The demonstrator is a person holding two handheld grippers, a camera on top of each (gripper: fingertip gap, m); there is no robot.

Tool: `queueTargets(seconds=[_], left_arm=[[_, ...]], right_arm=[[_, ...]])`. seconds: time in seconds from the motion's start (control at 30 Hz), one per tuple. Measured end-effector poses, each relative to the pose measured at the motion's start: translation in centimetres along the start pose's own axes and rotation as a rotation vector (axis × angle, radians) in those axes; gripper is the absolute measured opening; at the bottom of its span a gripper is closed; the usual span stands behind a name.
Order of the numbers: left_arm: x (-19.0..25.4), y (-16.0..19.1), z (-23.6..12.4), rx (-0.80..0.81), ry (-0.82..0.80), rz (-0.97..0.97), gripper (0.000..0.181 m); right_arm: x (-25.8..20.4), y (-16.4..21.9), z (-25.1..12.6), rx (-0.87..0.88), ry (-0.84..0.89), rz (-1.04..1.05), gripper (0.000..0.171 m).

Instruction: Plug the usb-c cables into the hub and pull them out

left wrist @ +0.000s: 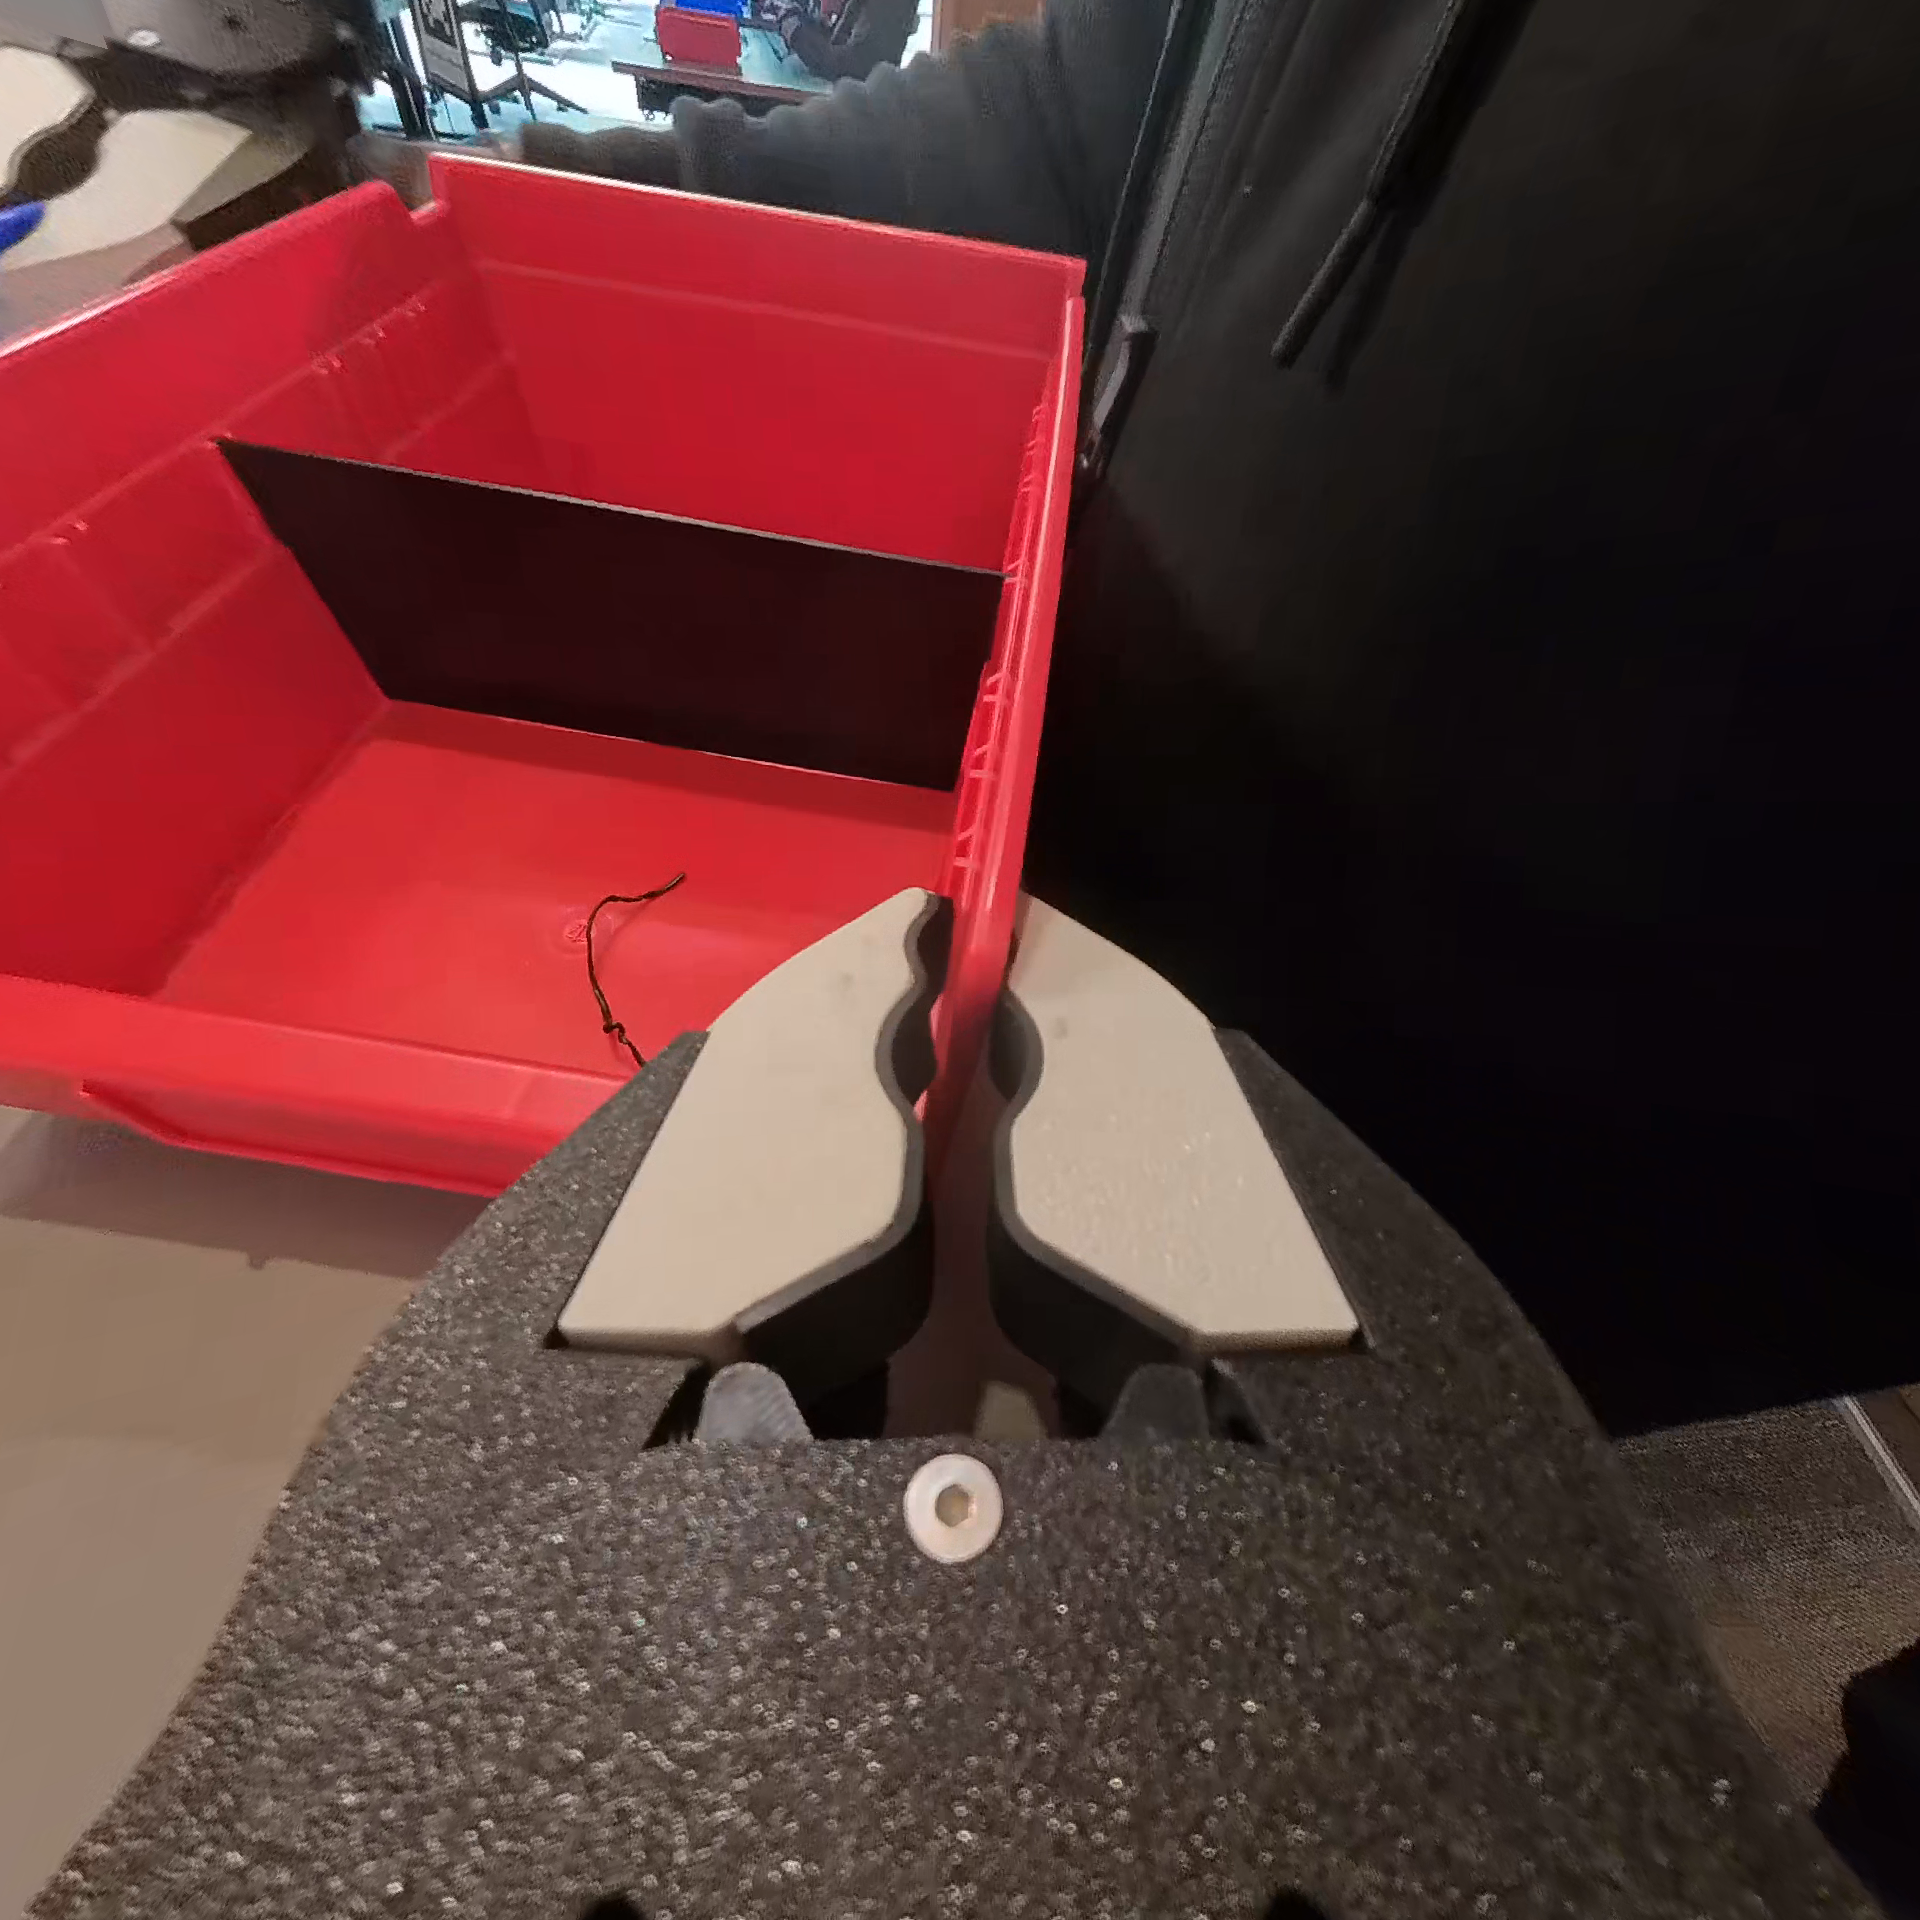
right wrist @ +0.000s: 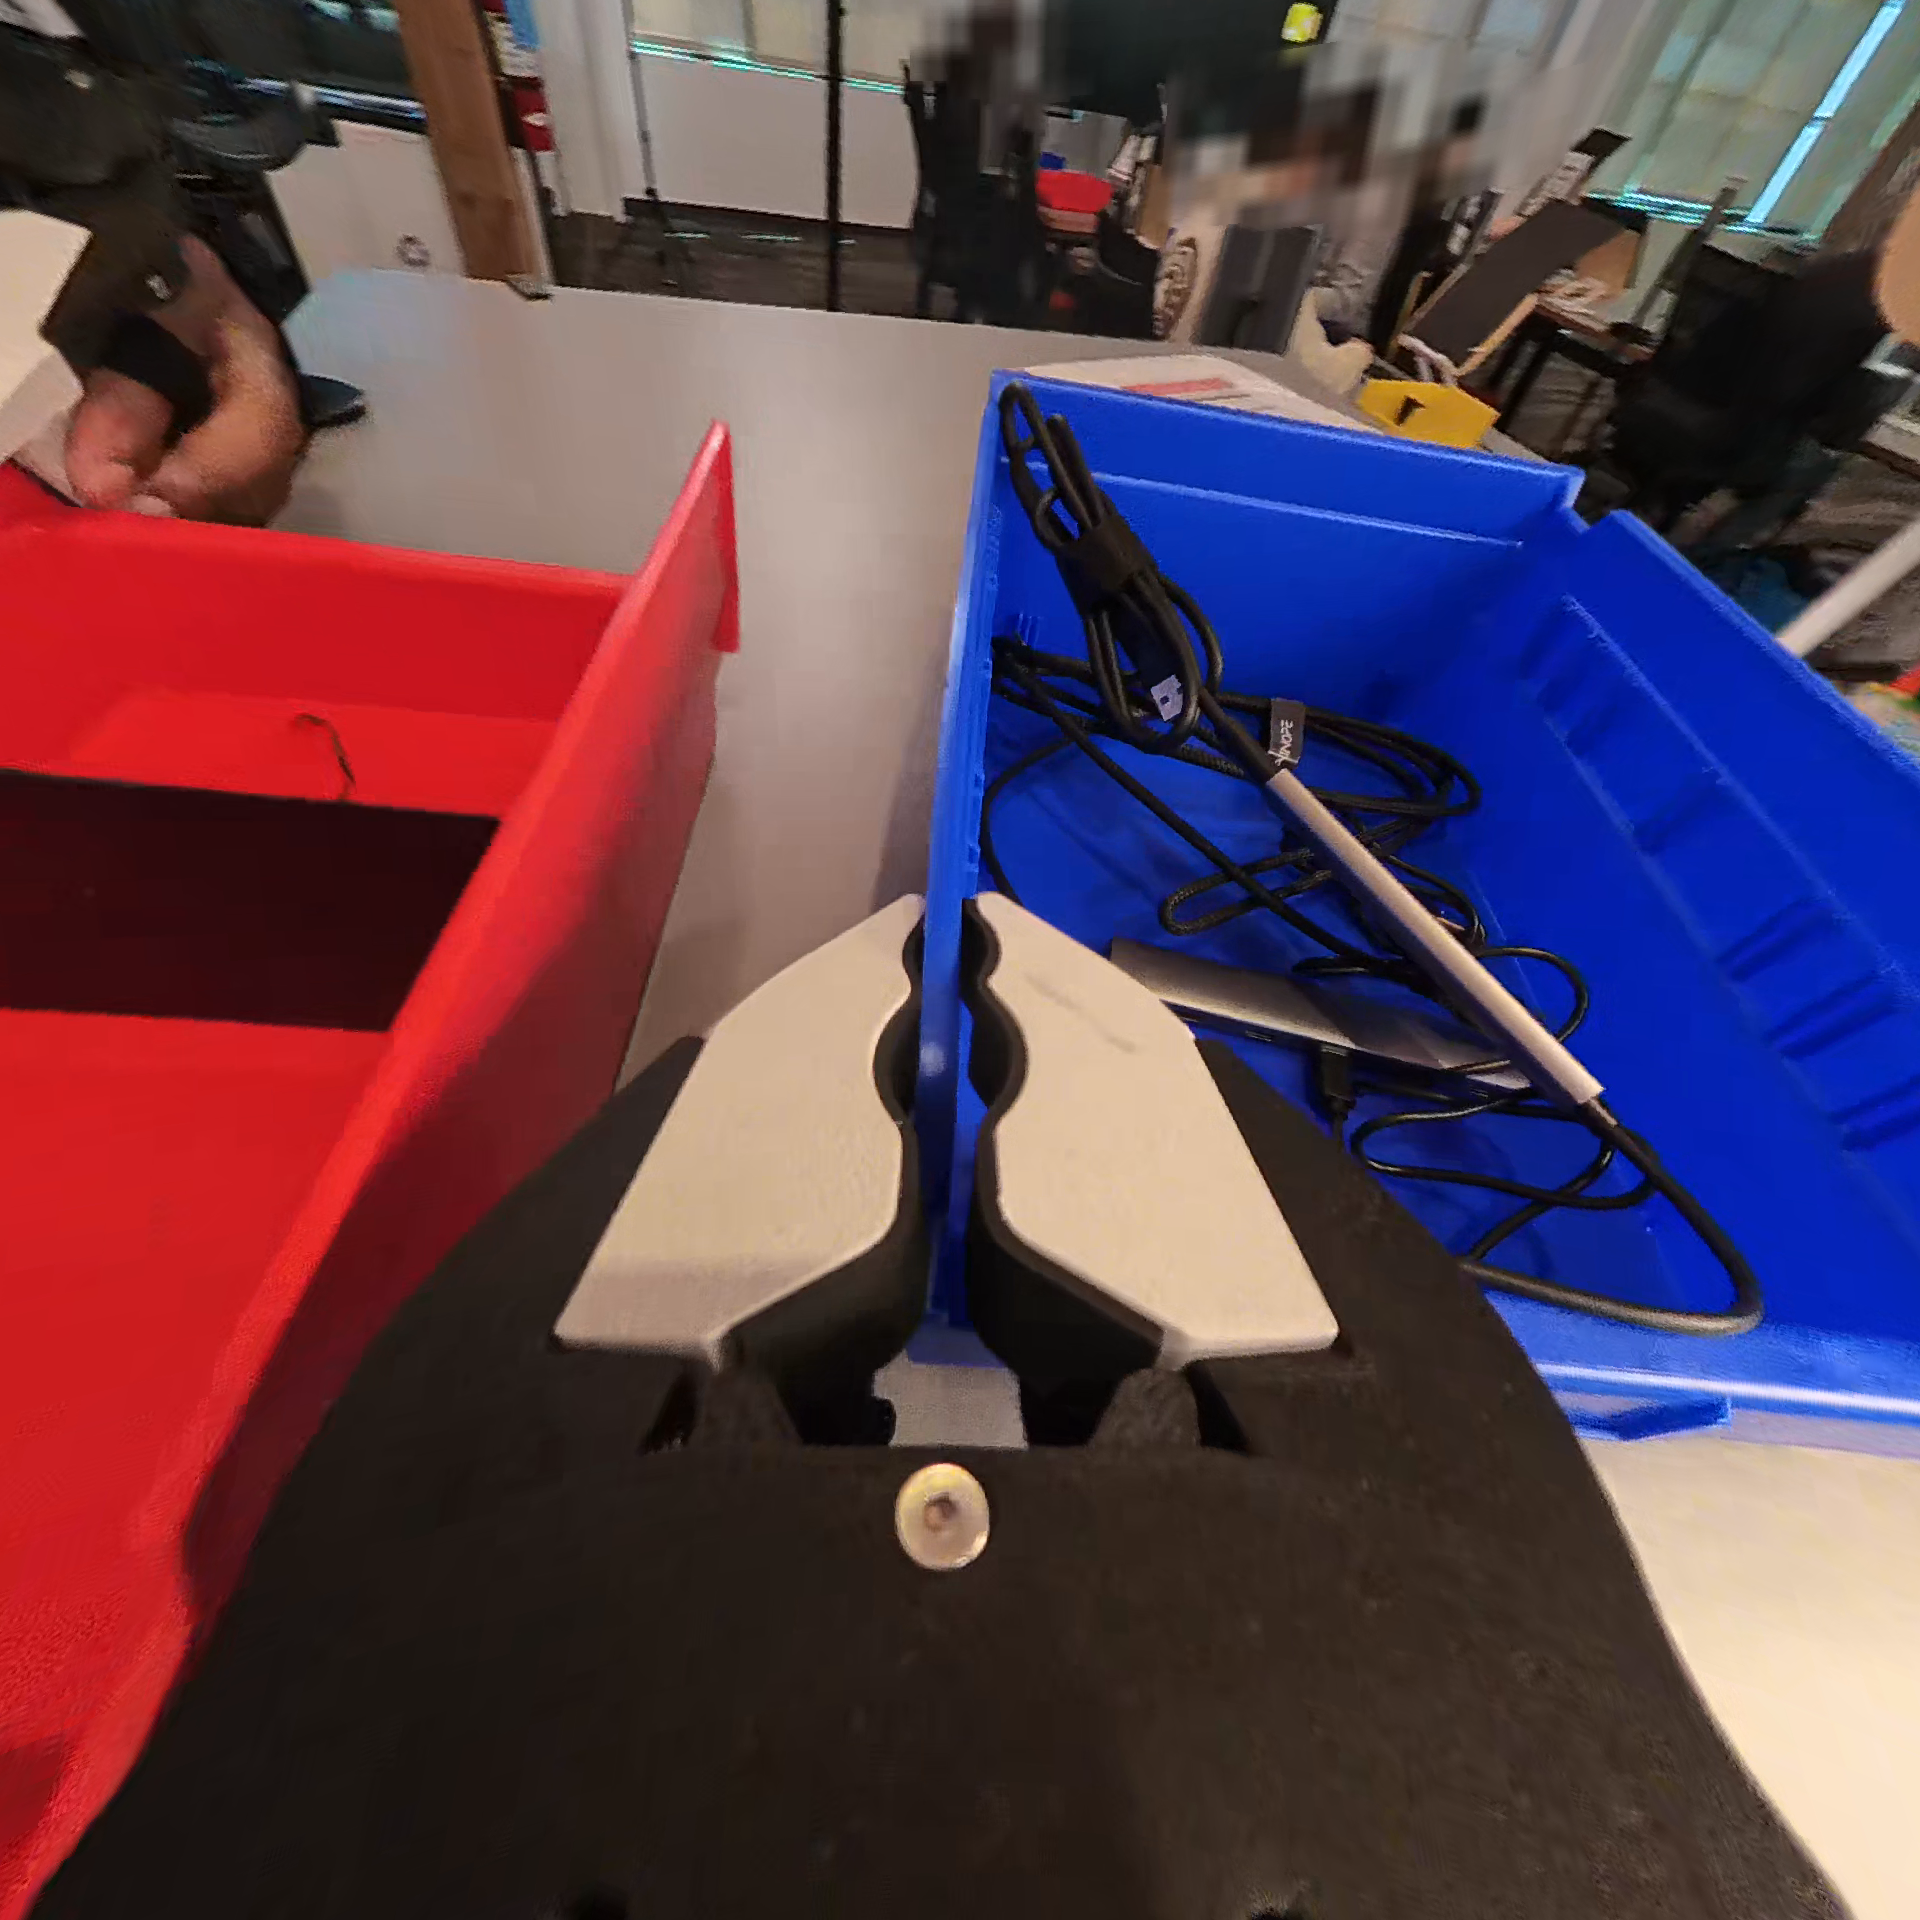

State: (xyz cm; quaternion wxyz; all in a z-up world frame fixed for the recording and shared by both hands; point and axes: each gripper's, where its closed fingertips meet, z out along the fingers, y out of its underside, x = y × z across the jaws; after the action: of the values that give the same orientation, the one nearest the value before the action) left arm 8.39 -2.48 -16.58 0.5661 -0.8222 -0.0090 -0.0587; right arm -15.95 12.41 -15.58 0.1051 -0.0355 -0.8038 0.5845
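Observation:
A blue bin (right wrist: pixel 1714 790) holds several black USB-C cables (right wrist: pixel 1392 800), one of them a strapped bundle (right wrist: pixel 1112 561) leaning on the far left corner. A flat grey hub (right wrist: pixel 1299 1013) lies on the bin floor, and a slim silver hub (right wrist: pixel 1423 904) leans across it edge-on. My right gripper (right wrist: pixel 943 914) is shut on the blue bin's left wall near its front corner. My left gripper (left wrist: pixel 977 920) is shut on the right wall of a red bin (left wrist: pixel 312 790). Neither gripper holds a cable or a hub.
The red bin has a black divider (left wrist: pixel 644 634) and only a thin black thread (left wrist: pixel 613 956) on its floor. It shows left of the blue bin in the right wrist view (right wrist: pixel 582 852), with a strip of grey table (right wrist: pixel 831 582) between them. A hand (right wrist: pixel 187 416) is at its far corner. About 30 cm separates my left fingertips from my right.

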Motion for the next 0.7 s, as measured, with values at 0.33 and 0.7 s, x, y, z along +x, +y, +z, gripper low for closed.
queueTargets(seconds=[0.33, 0.7], left_arm=[[0.1, -2.1, -0.3, 0.150, -0.074, -0.090, 0.023], [-15.8, -3.6, -13.7, 0.135, -0.875, -0.403, 0.034]], right_arm=[[0.6, -4.9, 0.3, 0.104, -0.131, 0.072, 0.033], [-4.1, -2.0, -12.2, -0.371, 0.106, 0.328, 0.065]])
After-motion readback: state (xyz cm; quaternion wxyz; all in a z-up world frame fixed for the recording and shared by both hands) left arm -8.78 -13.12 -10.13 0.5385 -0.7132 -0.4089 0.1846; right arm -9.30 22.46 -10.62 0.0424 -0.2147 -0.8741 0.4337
